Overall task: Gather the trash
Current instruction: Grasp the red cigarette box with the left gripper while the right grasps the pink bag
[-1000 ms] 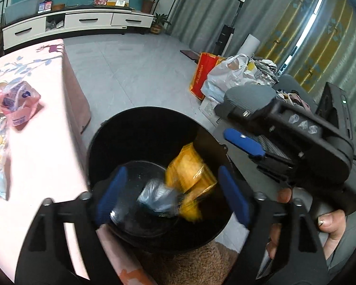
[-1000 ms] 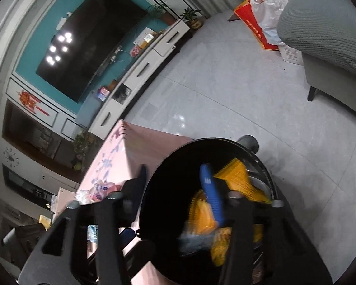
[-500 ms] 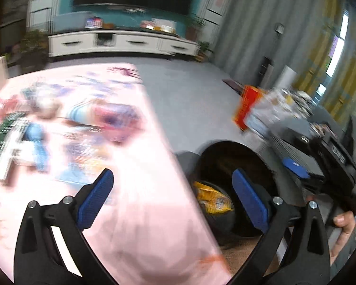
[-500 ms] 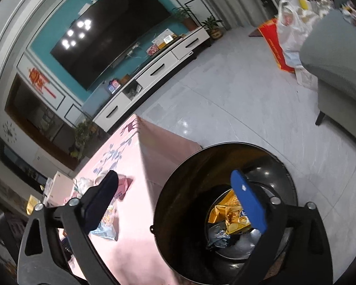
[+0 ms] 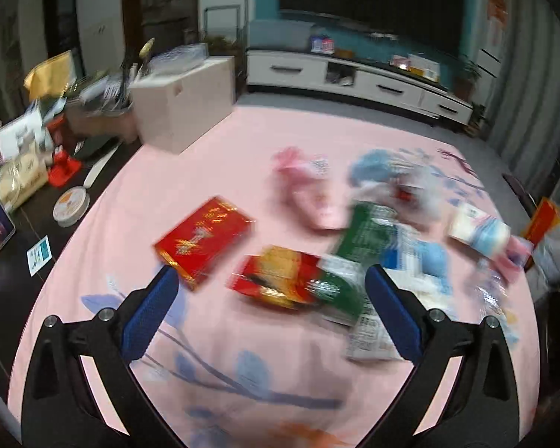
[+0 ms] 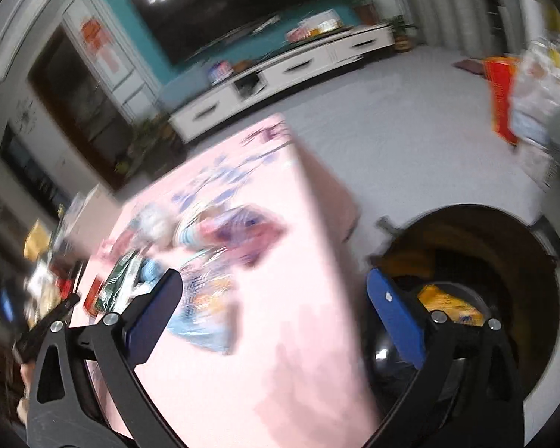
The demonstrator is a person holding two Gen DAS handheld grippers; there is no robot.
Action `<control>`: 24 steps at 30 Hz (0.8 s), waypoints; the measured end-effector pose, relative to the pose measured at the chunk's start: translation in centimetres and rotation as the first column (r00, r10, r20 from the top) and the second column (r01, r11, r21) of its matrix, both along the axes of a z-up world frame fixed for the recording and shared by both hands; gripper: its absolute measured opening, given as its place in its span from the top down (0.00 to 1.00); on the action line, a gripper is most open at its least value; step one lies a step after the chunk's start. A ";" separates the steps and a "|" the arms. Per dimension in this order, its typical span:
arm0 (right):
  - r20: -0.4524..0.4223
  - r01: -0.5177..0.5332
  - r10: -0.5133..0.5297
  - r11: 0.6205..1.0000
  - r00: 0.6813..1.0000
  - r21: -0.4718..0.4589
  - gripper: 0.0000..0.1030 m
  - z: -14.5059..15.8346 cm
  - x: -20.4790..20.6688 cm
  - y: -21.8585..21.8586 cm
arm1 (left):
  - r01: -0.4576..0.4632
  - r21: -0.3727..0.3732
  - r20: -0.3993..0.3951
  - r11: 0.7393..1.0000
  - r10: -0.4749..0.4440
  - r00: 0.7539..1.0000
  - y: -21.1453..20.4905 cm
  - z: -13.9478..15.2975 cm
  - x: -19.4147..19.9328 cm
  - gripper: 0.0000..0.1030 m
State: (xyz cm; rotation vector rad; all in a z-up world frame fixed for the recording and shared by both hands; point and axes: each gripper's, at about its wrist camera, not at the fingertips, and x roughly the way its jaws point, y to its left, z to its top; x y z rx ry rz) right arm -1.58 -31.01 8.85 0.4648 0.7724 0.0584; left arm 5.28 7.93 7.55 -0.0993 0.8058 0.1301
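My left gripper [image 5: 267, 298] is open and empty above the pink table [image 5: 212, 339]. Just beyond it lie a red packet [image 5: 203, 239], a red-and-yellow wrapper [image 5: 276, 276] and a green-and-white wrapper [image 5: 358, 257]. Farther back are a pink packet [image 5: 310, 186] and blue-and-white wrappers [image 5: 481, 231]. My right gripper [image 6: 272, 306] is open and empty over the table's corner [image 6: 280, 298]. The black trash bin [image 6: 534, 261] stands on the floor to its right, with yellow wrappers [image 6: 451, 306] inside. Both views are blurred.
A white box [image 5: 183, 104] and a cluttered dark side table [image 5: 37, 156] stand left of the pink table. A white TV cabinet [image 5: 354, 78] runs along the far wall. Red and white bags [image 6: 511, 100] sit on the grey floor.
Both grippers dropped wrappers into the bin and opened. The left swung from the bin to the table's wrappers. The right swung left to the table's corner.
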 end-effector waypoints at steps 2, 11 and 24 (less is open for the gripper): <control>-0.003 -0.105 0.105 0.994 0.994 -0.016 0.06 0.8 2.5 4.6 | 0.003 -0.030 -0.020 1.000 -0.004 1.000 1.7 -0.6 1.2 0.03; -0.101 -0.432 0.426 0.900 0.899 -0.057 0.20 2.4 14.6 24.1 | -0.007 -0.072 -0.092 0.997 0.001 0.996 6.7 -3.6 5.4 0.04; -0.289 -0.487 0.417 0.839 0.862 -0.241 0.53 -2.7 22.4 37.1 | 0.025 -0.072 -0.150 0.997 -0.035 0.988 8.3 -6.4 7.7 0.24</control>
